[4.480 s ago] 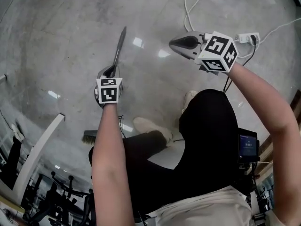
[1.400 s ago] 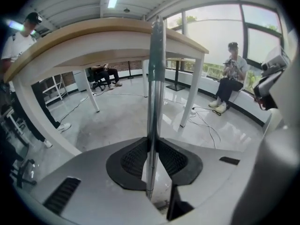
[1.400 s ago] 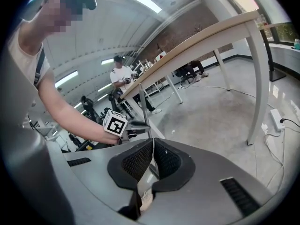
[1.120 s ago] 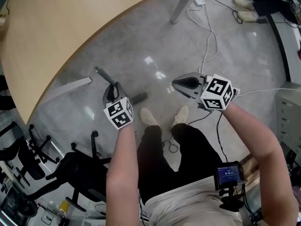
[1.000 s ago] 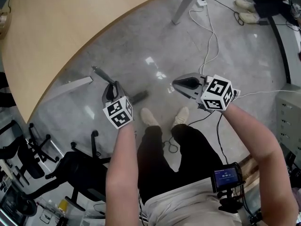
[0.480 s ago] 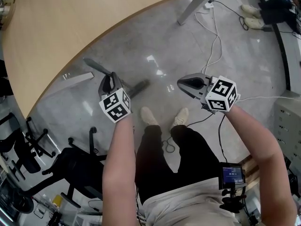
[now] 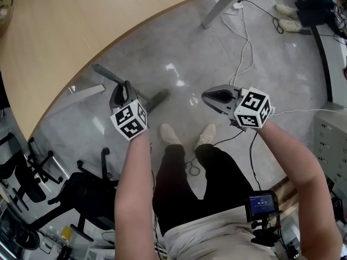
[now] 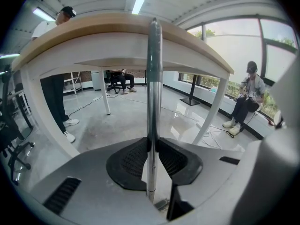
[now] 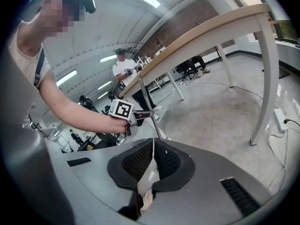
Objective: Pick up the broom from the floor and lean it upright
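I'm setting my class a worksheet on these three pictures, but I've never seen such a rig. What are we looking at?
There is no robot: a person holds a two-jaw gripper in each hand. The downward picture comes from a camera on the person's head. The other two come from cameras riding on the grippers. The left gripper is clamped on the broom handle, whose top is near the edge of the wooden table. The right gripper is shut and empty. White cables lie on the grey floor.

Black trousers (image 7: pixel 181 183), white top (image 7: pixel 217 237), cream shoes (image 7: pixel 169 135); black-and-white marker cubes (image 7: pixel 130 121) cap the grey left gripper (image 7: pixel 124 86) and right gripper (image 7: pixel 206 96).
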`<state>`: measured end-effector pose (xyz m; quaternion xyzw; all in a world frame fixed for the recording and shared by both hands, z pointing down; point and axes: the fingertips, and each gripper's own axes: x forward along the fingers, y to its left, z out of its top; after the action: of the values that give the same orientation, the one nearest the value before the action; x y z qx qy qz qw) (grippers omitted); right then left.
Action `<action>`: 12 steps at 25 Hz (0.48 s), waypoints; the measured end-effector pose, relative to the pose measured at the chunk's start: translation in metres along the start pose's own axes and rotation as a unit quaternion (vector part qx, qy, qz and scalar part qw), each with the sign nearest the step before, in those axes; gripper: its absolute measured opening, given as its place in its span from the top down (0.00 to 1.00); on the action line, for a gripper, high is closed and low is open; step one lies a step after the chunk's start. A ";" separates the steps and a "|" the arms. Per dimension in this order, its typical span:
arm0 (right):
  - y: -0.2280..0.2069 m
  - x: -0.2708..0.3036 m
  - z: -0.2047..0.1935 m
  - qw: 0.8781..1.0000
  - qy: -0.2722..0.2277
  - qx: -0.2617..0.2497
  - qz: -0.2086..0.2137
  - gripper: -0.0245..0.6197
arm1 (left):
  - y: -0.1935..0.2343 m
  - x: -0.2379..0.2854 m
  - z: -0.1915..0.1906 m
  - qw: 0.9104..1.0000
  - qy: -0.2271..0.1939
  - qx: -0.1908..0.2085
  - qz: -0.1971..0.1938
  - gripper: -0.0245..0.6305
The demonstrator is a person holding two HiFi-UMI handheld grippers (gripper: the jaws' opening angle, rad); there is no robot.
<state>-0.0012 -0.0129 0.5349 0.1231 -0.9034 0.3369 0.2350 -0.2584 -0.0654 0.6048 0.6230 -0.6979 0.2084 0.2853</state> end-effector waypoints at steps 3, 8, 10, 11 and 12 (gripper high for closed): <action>0.002 0.002 -0.001 1.000 0.002 0.000 -0.002 0.93 | 0.002 -0.001 0.003 1.000 -0.006 0.004 -0.002 0.85; 0.004 0.006 -0.001 1.000 0.001 0.000 -0.001 0.93 | 0.004 0.000 0.005 1.000 -0.011 0.011 -0.004 0.85; 0.003 0.005 -0.002 1.000 0.001 0.000 -0.001 0.93 | 0.003 0.001 0.004 1.000 -0.012 0.015 -0.007 0.85; 0.003 0.004 -0.003 1.000 0.002 0.000 -0.001 0.93 | 0.002 0.001 0.005 1.000 -0.012 0.018 -0.009 0.84; 0.002 0.003 -0.003 1.000 0.002 0.001 -0.001 0.93 | 0.001 0.002 0.005 1.000 -0.012 0.021 -0.009 0.84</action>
<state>-0.0033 -0.0096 0.5374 0.1234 -0.9026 0.3374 0.2373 -0.2603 -0.0701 0.6021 0.6379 -0.6908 0.2131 0.2653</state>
